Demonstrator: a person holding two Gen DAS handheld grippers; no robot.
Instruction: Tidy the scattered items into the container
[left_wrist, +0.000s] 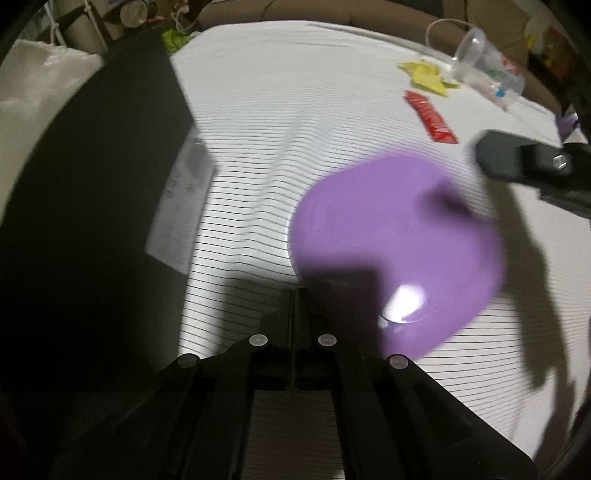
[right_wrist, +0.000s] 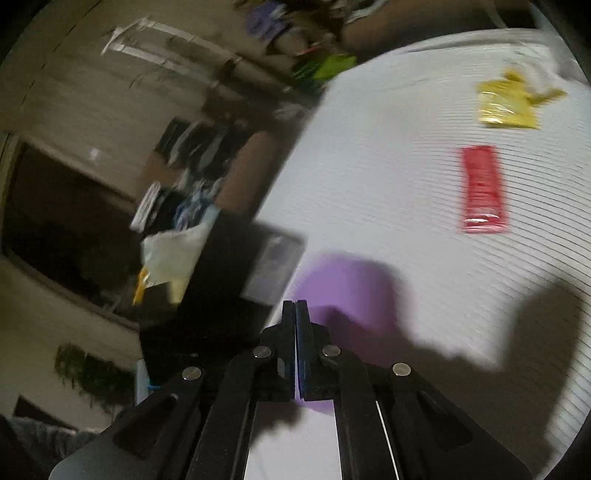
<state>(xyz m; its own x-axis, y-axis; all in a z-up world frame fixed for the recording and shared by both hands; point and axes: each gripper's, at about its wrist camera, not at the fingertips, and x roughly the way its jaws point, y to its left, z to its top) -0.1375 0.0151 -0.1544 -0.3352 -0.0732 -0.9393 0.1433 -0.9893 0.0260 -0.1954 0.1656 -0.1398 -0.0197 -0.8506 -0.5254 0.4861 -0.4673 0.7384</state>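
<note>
Striped white cloth (left_wrist: 280, 122) covering the counter; wrinkled through the middle, otherwise flat. Far edge of the cloth visible, clutter beyond it. Wide bare stretch of cloth between the purple plate (left_wrist: 399, 251) and the far edge; more bare cloth on the near right, crossed by dark shadows.

Black box (left_wrist: 92, 184) along the left side, wall rising tall beside the cloth; inside not visible from the left wrist view. From the right wrist view, same black box (right_wrist: 229, 280) at the left edge of the cloth; contents unclear through blur. Clear plastic cup (left_wrist: 487, 66) lying on its side at the far right, seemingly nothing in it. Purple plate lying on the cloth, nothing on it but shadow and a glare spot.

Left gripper (left_wrist: 294, 295) closed, nothing between its fingers, tips just beside the near left rim of the plate. Right gripper (right_wrist: 295, 306) closed, nothing held, plate (right_wrist: 347, 291) just past and right of its tips. Red packet (left_wrist: 430, 116) far right, well beyond the plate and apart from both grippers. Yellow packet (left_wrist: 428, 77) farther still, near the cup. In the right wrist view, red packet (right_wrist: 482, 188) and yellow packet (right_wrist: 506, 103) both to the far right.
</note>
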